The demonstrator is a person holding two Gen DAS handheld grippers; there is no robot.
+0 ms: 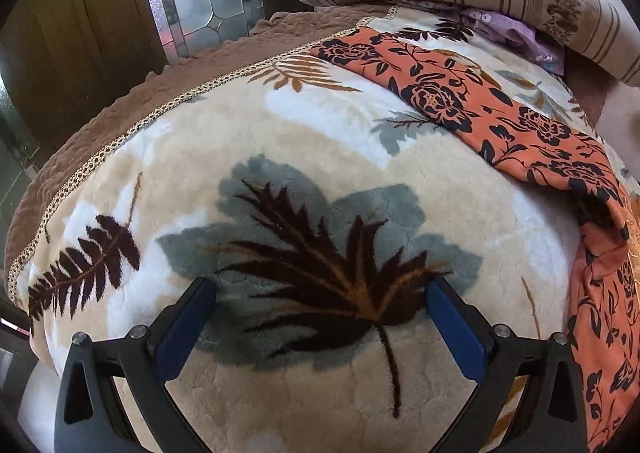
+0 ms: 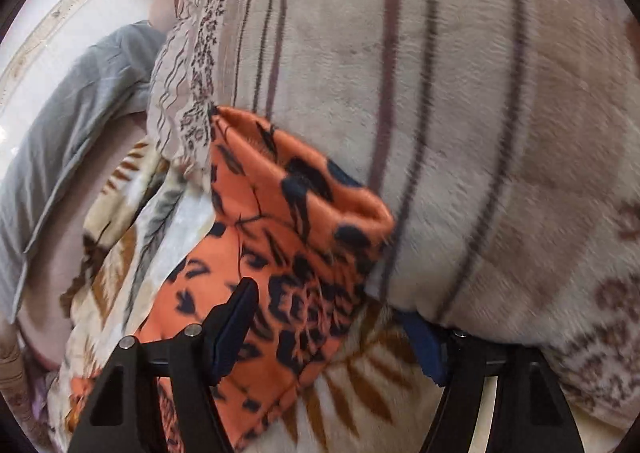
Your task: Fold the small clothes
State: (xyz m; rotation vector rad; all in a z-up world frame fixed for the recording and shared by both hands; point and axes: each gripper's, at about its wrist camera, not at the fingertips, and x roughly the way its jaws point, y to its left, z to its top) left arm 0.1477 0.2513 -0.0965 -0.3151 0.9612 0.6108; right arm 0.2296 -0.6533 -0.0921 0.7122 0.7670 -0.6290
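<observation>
Your left gripper (image 1: 320,297) hovers, jaws wide, over the leaf-print blanket (image 1: 280,157); the orange floral garment (image 1: 500,113) lies well right. Your right gripper (image 2: 332,321) spreads its jaws around that garment's fold beside the striped quilt (image 2: 460,93).

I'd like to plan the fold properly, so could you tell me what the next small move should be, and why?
Probably close the right gripper on the orange floral garment. Its jaws stand open with that fabric between them, bunched against the striped quilt, so nothing is gripped yet. The left gripper is open over the bare leaf-patterned blanket, away from the garment, and should probably reach it afterwards.
</observation>
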